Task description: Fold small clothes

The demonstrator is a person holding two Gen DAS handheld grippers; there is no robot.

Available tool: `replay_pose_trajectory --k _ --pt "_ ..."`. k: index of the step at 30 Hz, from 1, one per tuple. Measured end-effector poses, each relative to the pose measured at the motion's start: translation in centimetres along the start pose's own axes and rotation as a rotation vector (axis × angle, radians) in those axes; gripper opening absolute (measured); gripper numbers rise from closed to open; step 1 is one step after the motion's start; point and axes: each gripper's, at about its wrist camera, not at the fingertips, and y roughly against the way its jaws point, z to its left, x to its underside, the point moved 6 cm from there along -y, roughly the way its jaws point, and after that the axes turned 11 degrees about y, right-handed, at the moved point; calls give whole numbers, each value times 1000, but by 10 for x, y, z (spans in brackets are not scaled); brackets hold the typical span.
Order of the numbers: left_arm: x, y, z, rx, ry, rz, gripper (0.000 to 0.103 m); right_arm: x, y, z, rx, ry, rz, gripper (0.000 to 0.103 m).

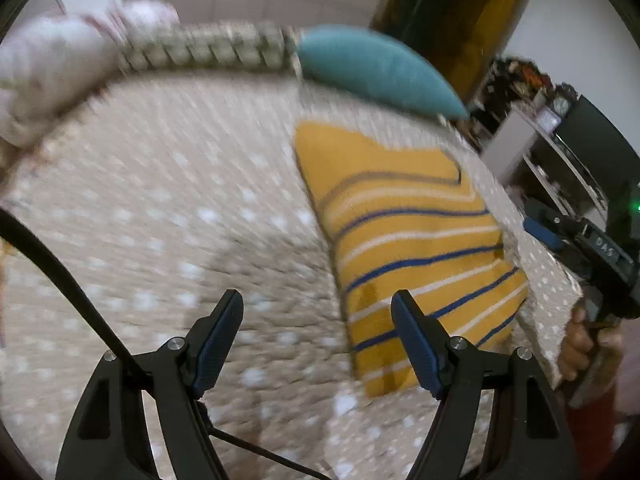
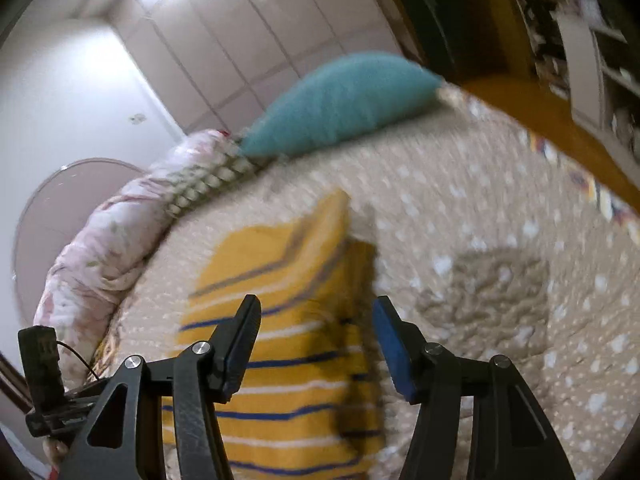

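A folded yellow garment with blue and white stripes [image 1: 404, 236] lies flat on the beige dotted bedspread [image 1: 160, 220]. My left gripper [image 1: 318, 308] is open and empty, above the bedspread just left of the garment's near end. In the right wrist view the same garment [image 2: 288, 320] lies under my right gripper [image 2: 316, 316], which is open and empty above its near part. The right gripper and the hand holding it also show at the right edge of the left wrist view [image 1: 580, 248]. Both views are motion-blurred.
A teal pillow [image 1: 376, 68] and a pink floral quilt [image 1: 52, 64] lie at the head of the bed, with a checked cushion [image 1: 208, 48] between them. Shelves and dark furniture [image 1: 560, 136] stand beyond the bed's right edge. White wardrobe doors [image 2: 240, 40] are behind.
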Motion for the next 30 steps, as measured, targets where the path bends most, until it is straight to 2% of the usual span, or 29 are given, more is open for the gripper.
replay_pose_trajectory --k 1,3,5,8,9,10,12,16,19,21,23,25,28,30 --pt "-6 12 1 -34 -14 -60 76 -1 6 11 -21 22 -18 63" --pt "-6 44 3 -126 -42 -201 91 2 8 30 -68 52 -20 61" --pt "-5 76 2 -193 -66 -349 102 17 4 39 -101 71 9 53" --pt "-1 117 -1 -261 -95 -518 103 50 -13 33 -92 21 88 53" --pt "-2 122 -1 -273 -103 -538 103 63 -18 26 -59 -1 119 51" --pt "1 128 -1 -280 -109 -550 103 77 -21 16 -14 -13 145 44" --pt "5 131 3 -285 -95 -537 103 92 -13 7 23 -9 117 41" --pt "12 114 8 -206 -46 -408 103 86 18 19 76 28 65 41" --pt "18 104 8 -224 -33 -381 103 72 31 51 28 108 5 41" --pt "21 101 5 -249 -49 -376 103 68 29 78 -64 135 -7 41" --pt "24 99 3 -273 -60 -370 103 72 15 100 -166 144 17 41" --pt "29 98 1 -285 -71 -356 103 84 -7 114 -224 146 75 41" --pt "34 93 4 -316 -80 -323 103 112 -35 117 -236 130 189 42" --pt "35 87 9 -329 -74 -303 103 123 -36 115 -252 111 196 42"
